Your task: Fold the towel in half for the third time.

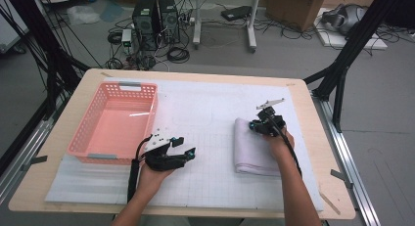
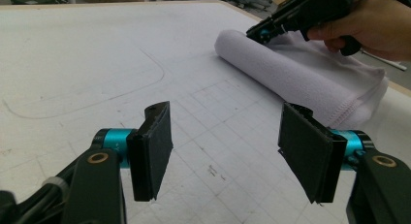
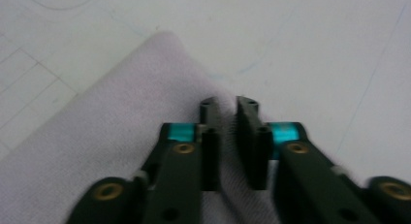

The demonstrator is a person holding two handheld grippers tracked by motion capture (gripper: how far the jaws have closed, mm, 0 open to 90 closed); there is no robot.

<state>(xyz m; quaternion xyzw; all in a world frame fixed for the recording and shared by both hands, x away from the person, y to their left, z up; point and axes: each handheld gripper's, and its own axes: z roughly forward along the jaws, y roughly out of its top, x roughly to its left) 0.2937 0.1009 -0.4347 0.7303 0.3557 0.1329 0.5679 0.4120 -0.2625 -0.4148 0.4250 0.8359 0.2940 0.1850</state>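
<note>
From the high view, a folded white towel lies on the gridded white mat, at about 4 o'clock from the table's middle. The right gripper sits at the towel's far end, near its 12 o'clock edge, the person's right hand behind it. The right gripper view adds what the high view cannot settle: the jaws stand nearly together with a narrow gap, a ridge of the towel cloth pinched up between them.

The left gripper hovers over the mat at about 9 o'clock from the towel, well apart from it, just beside the near corner of a pink plastic basket that sits at 10 o'clock on the table. The left gripper view shows its jaws spread wide with bare mat between them, and the towel as a thick rolled fold at 1 o'clock, the right gripper pressed onto its far end.
</note>
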